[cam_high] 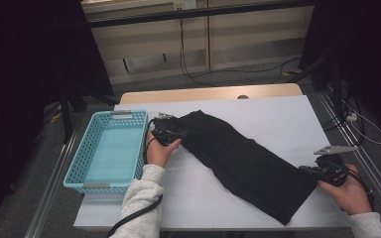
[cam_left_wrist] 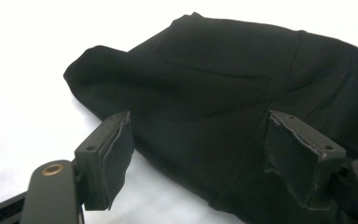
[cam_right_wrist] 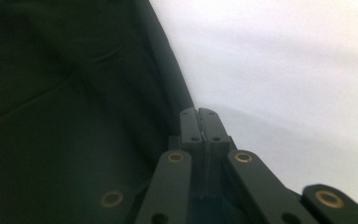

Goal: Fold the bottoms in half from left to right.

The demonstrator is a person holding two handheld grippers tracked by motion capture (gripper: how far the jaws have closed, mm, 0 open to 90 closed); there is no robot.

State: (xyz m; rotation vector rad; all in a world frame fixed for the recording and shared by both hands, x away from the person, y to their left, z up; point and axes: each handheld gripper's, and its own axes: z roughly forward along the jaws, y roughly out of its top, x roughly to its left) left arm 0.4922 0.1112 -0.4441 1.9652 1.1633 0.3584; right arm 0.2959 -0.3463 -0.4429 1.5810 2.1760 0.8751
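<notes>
Left claw [cam_left_wrist: 200,154] released over black cloth [cam_left_wrist: 223,93], right claw [cam_right_wrist: 199,116] clenched empty beside it, high view adds blue basket [cam_high: 77,171].

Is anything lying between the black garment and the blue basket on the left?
Nothing visible does. The black garment lies on the white table; the blue basket sits just beyond the left tool.

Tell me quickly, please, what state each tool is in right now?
Left tool: open, jaws spread over the black fabric garment, not pressing it.
Right tool: shut beside the garment's edge; whether fabric is pinched cannot be told.
</notes>
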